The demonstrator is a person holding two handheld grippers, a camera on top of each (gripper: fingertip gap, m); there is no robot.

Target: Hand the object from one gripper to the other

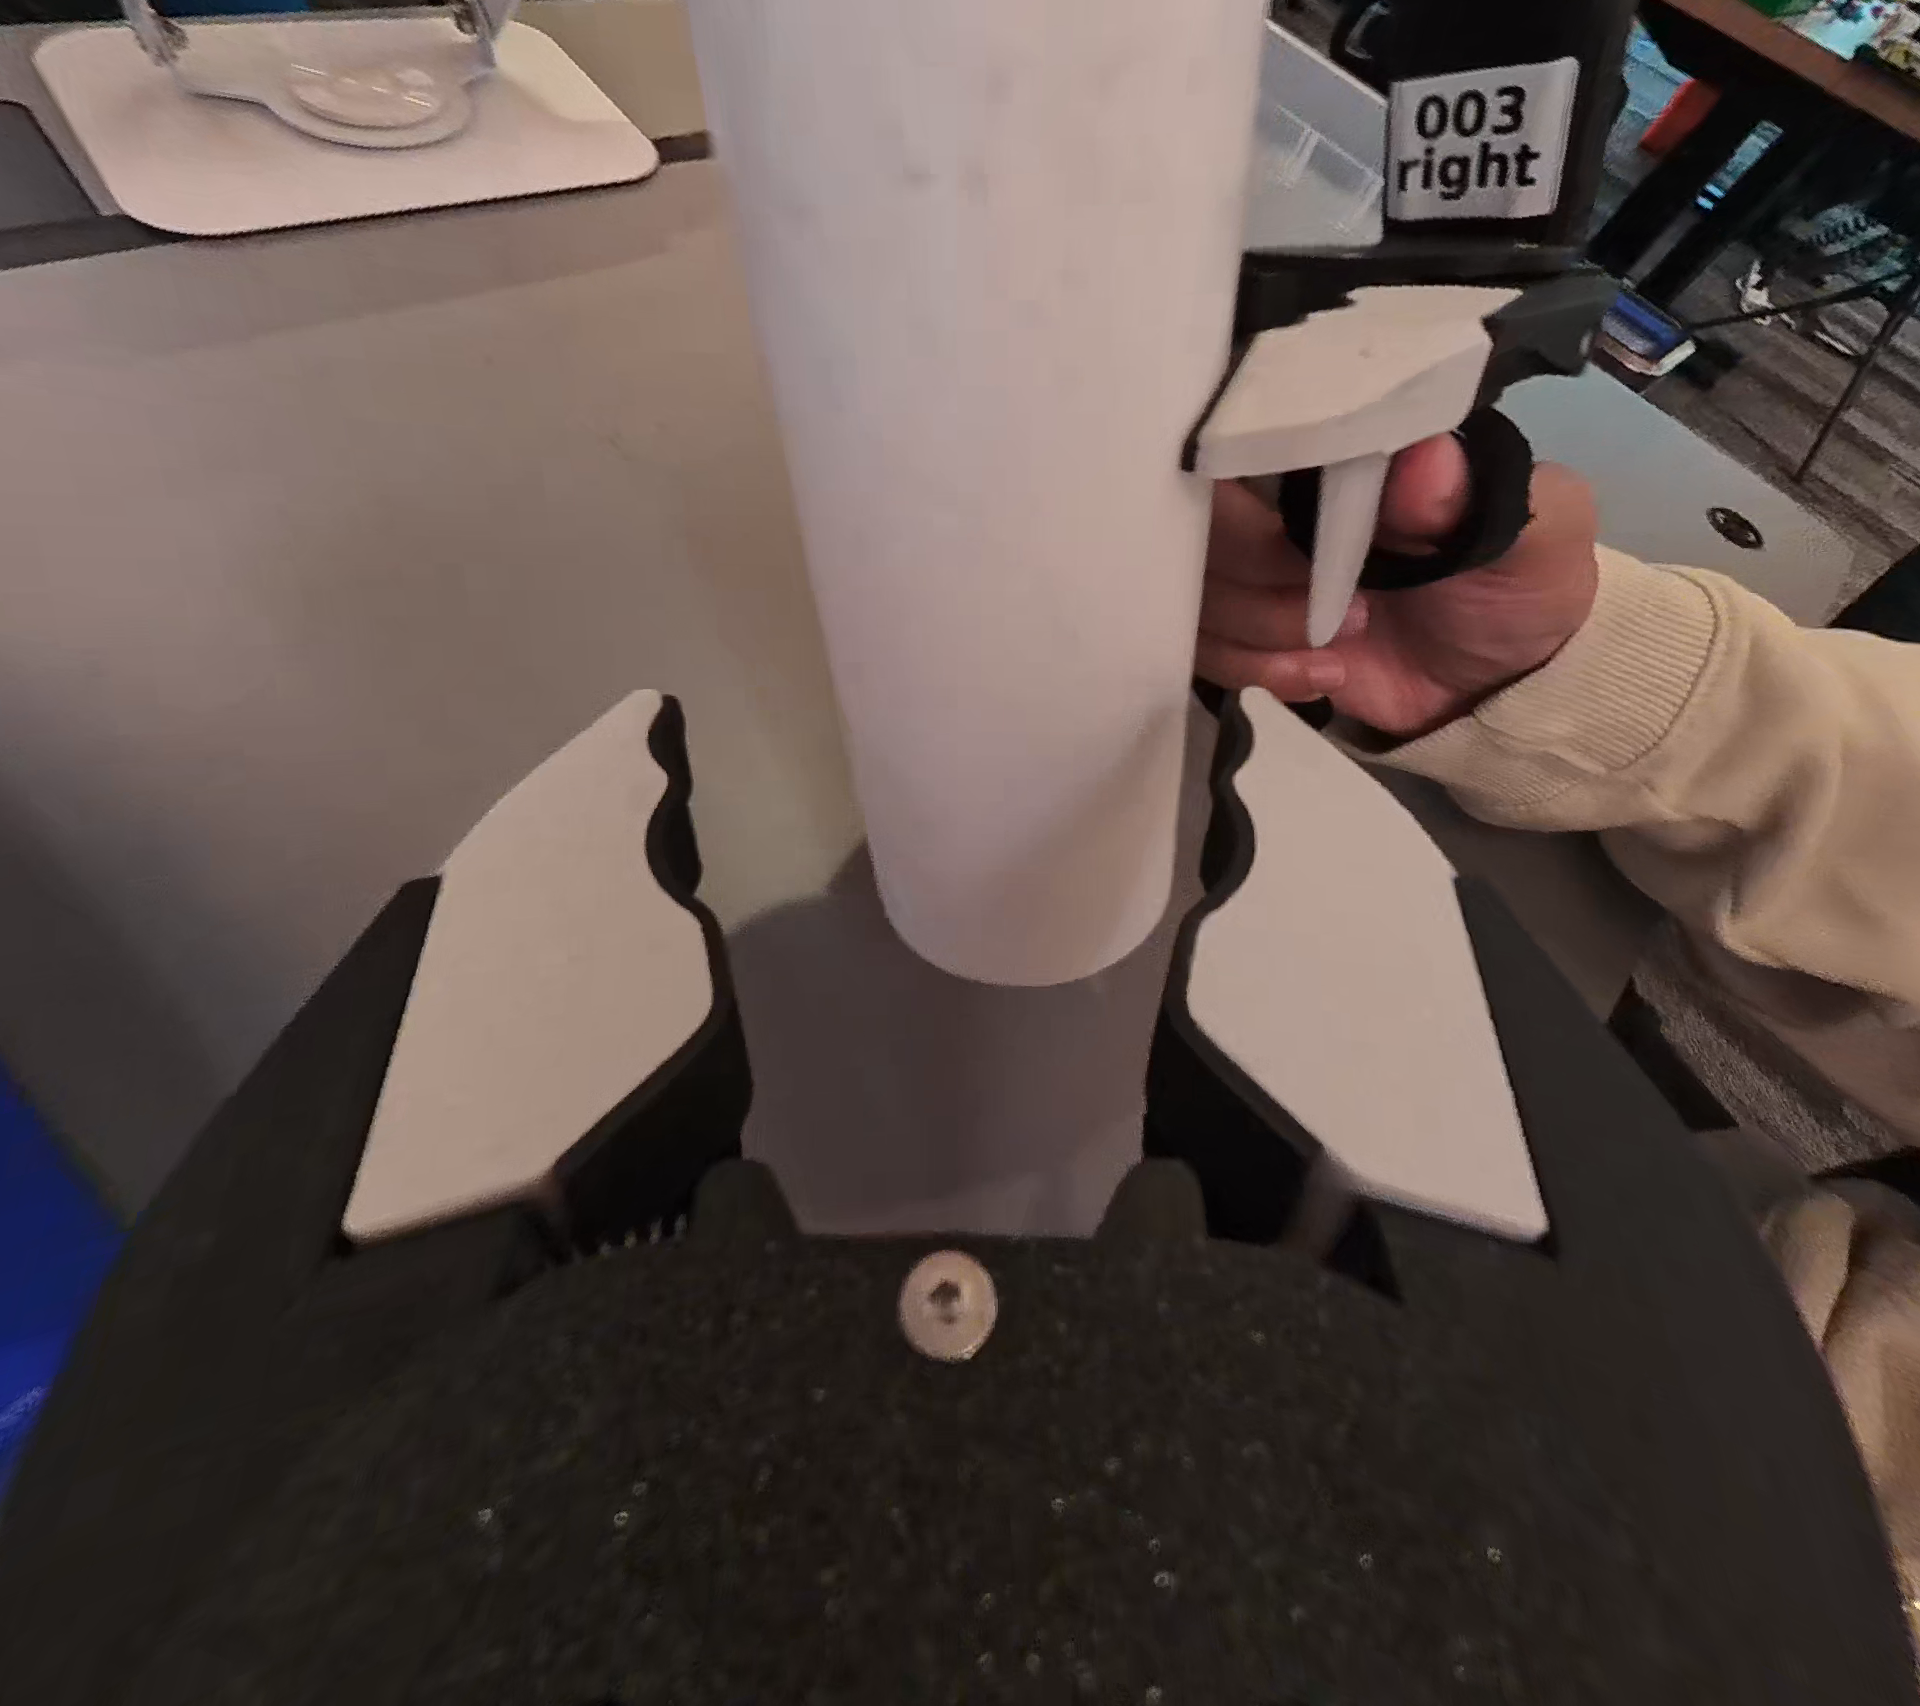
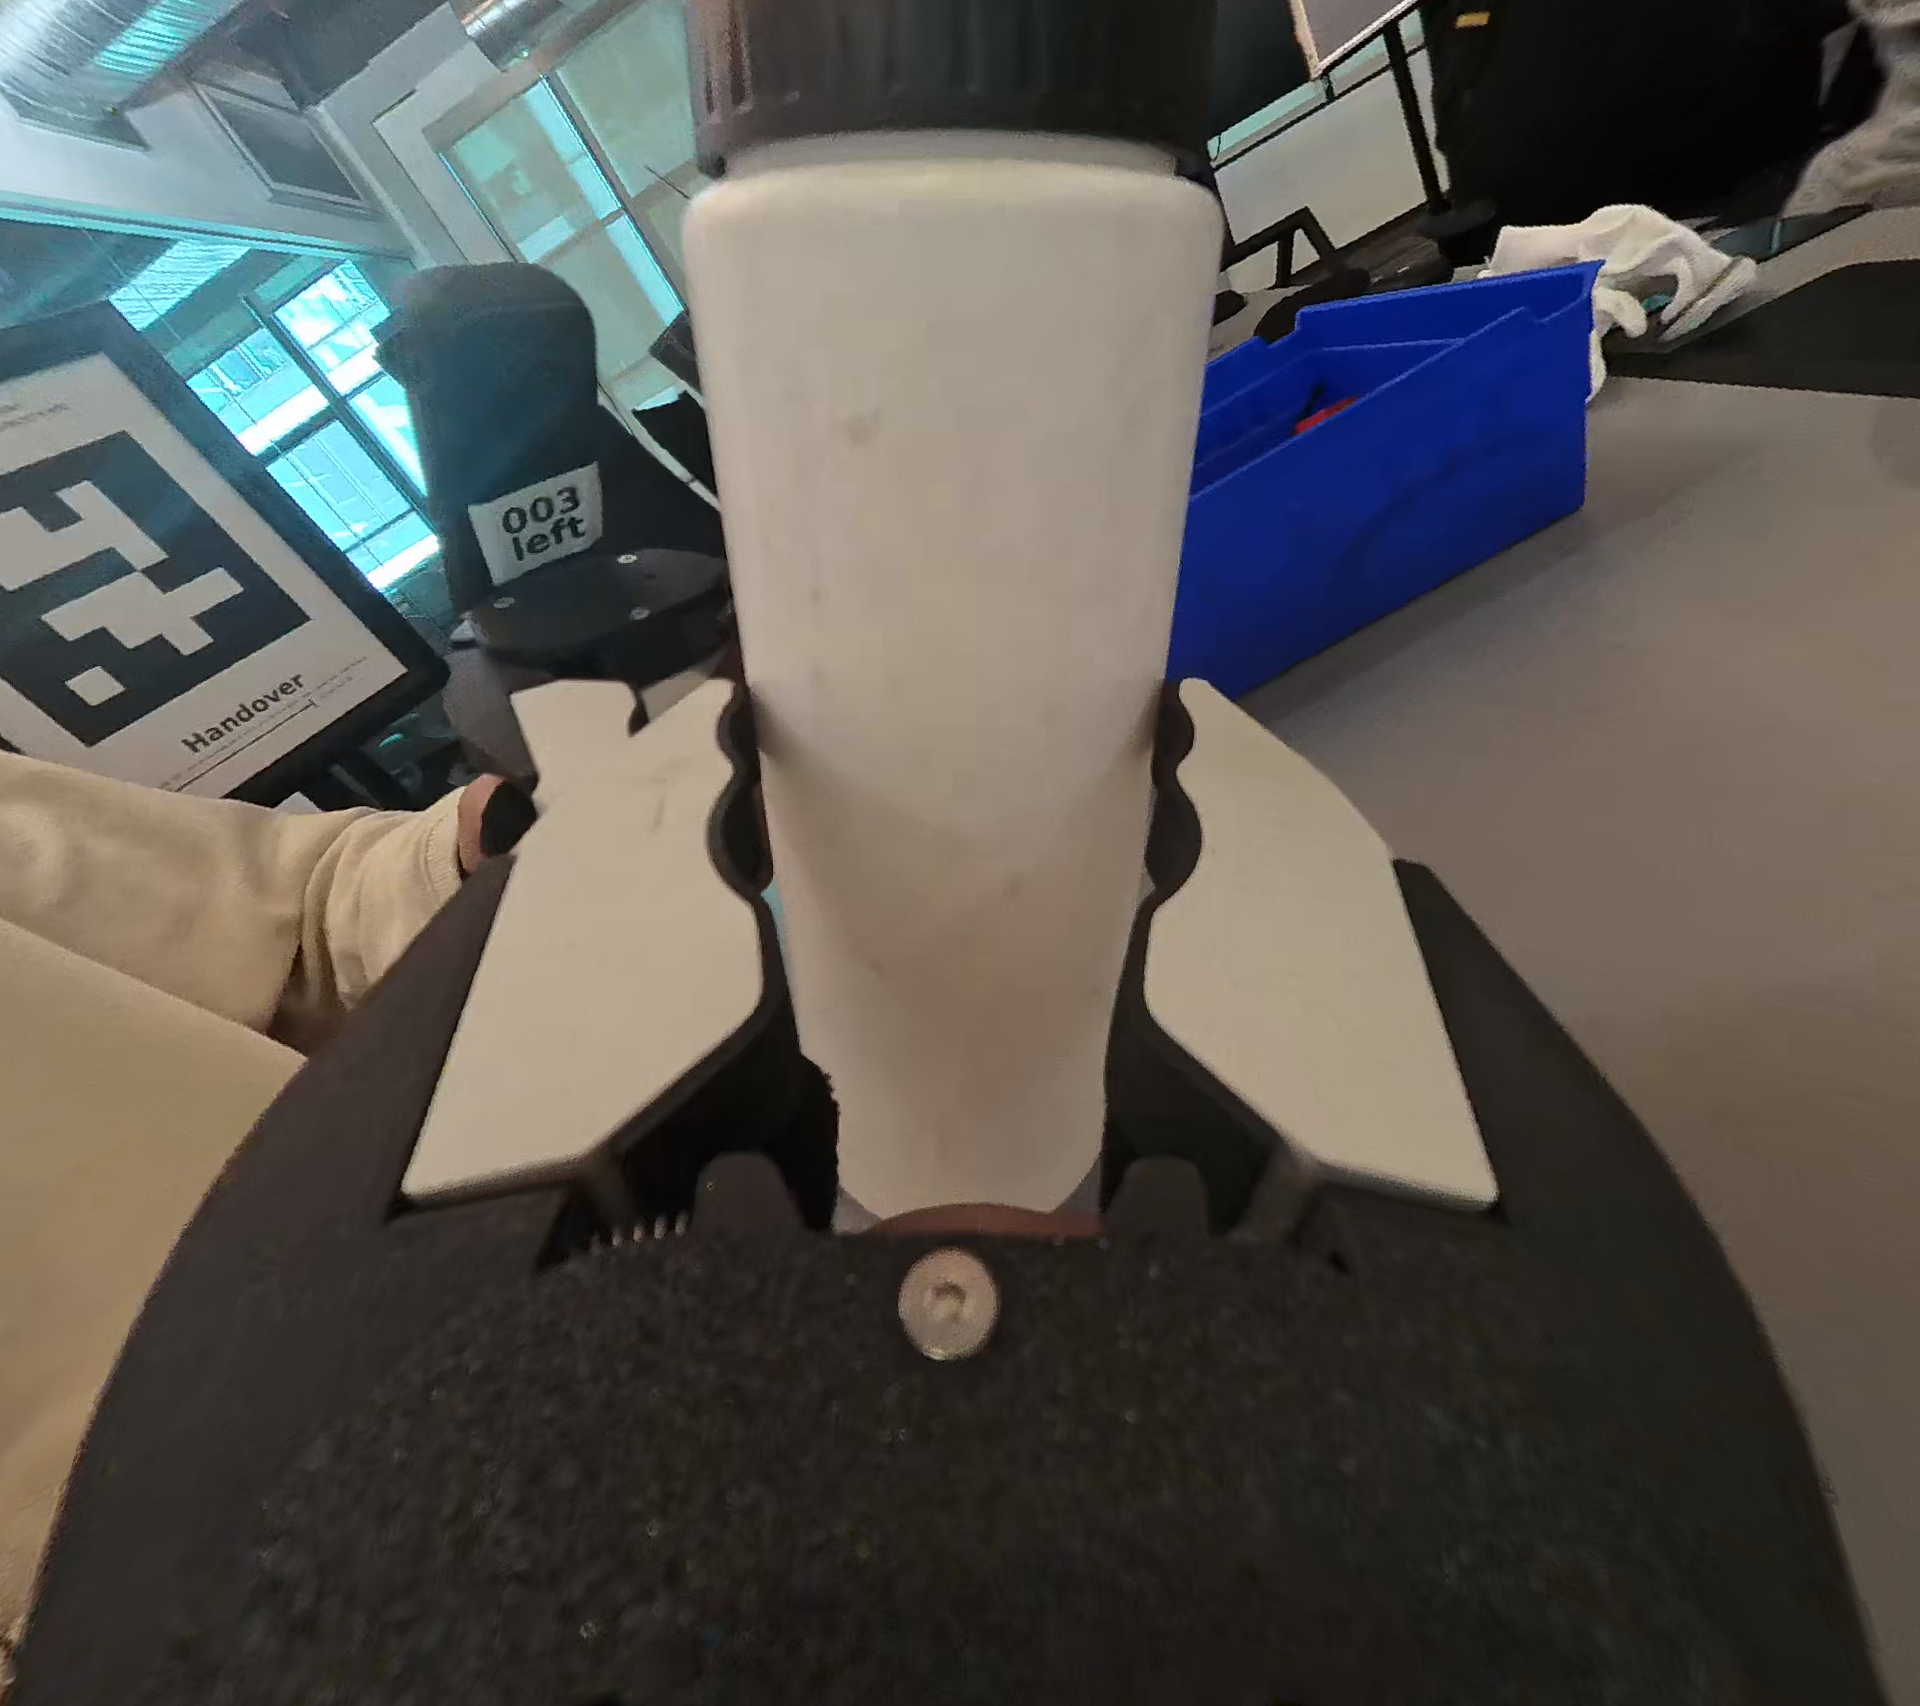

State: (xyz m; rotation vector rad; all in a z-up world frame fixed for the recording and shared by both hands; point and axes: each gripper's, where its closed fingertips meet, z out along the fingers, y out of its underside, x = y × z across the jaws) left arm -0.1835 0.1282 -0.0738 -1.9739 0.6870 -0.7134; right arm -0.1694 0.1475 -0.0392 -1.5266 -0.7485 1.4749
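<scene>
I see the grey desk (image 2: 1662, 617) spread under everything, running out to the right in my right wrist view. On it sits a blue bin (image 2: 1392, 472) with inner dividers, just right of the bottle, and behind that a white cloth (image 2: 1621, 264) lies near the far edge. To the left a framed board (image 2: 156, 576) with a black-and-white marker pattern leans upright. In my left wrist view a white stand (image 1: 343, 118) with a flat base rests on the desk at the far left. The white bottle (image 2: 945, 534) with its black cap (image 2: 951, 25) stands upright between the 2 tools, off the desk. My right tool (image 2: 951, 773) is clenched on the bottle's lower body, both ridged pads pressed against its sides. My left tool (image 1: 951, 783) is released: its 2 fingers stand spread to either side of the bottle's bottom end, the left finger clearly apart from it, the right finger just beside it, and I cannot tell if that one touches. In that same view the right tool's white finger (image 1: 1351, 378) meets the bottle's side higher up, with a hand (image 1: 1434, 596) in a cream sleeve (image 1: 1714, 721) on the trigger below.
</scene>
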